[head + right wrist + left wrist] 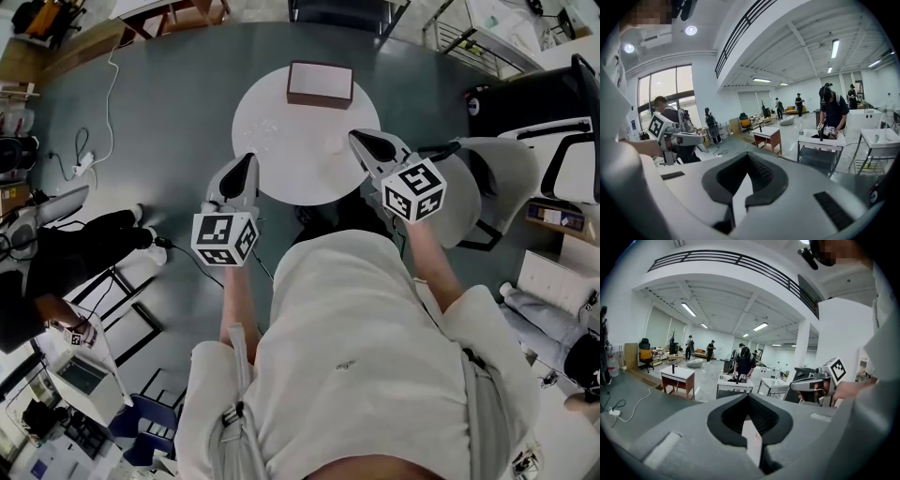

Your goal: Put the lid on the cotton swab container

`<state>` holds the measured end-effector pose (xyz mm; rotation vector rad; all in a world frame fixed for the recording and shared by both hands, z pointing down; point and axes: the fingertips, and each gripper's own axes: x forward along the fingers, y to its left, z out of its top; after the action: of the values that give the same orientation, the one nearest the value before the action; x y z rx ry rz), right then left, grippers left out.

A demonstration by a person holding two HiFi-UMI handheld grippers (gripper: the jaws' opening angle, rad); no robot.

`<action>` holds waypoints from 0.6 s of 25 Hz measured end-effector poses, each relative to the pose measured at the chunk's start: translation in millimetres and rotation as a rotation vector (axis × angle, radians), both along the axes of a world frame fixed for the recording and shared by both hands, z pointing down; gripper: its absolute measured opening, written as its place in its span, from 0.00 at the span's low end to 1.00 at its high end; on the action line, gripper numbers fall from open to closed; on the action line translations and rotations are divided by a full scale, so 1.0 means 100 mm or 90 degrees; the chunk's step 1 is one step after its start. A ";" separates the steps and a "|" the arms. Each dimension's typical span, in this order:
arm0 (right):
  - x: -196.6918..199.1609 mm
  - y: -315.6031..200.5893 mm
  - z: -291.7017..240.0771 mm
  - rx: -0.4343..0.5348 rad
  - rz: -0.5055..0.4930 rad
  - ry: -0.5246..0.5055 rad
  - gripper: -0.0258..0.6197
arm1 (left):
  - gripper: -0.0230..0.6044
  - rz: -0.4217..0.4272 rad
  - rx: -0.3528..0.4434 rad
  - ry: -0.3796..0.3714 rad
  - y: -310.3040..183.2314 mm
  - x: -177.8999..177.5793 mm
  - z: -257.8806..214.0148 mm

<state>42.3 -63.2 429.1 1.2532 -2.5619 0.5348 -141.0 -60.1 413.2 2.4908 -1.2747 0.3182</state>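
I am looking down on one round table [305, 164], white and smooth, with one box [320, 83] lying on it at the far edge. It is the only thing I am counting on the table. The box is flat and rectangular, with a dull brownish top and a paler rim. I cannot tell whether its lid is sitting on it. I am holding two grippers at the near side of the table, both well apart from the box. The left gripper [247, 161] is pointing at the near left rim, and the right gripper [359, 138] is reaching just over the near right rim. Each one is a matt grey shell tapering to a point, and each is carrying one cube of black and white squares, two in all: the left cube [225, 238] and the right cube [413, 189]. In the left gripper view, the left gripper [748, 395] is clenched on nothing, its ribbed black pads [764, 416] meeting at the tip. The right gripper [749, 153] is clenched empty as well. Around the table the grey floor [159, 112] is showing.
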 end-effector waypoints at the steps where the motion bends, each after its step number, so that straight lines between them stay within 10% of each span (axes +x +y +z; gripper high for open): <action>1: 0.00 0.01 0.00 -0.001 0.001 0.000 0.05 | 0.05 0.003 -0.001 0.003 0.02 0.00 0.00; 15: 0.05 0.08 -0.03 -0.003 0.000 0.008 0.05 | 0.05 0.008 0.001 -0.017 0.06 0.04 -0.02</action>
<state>46.9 -55.2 426.5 1.2503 -2.5497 0.5316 -137.1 -53.8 411.5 2.5051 -1.2703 0.3547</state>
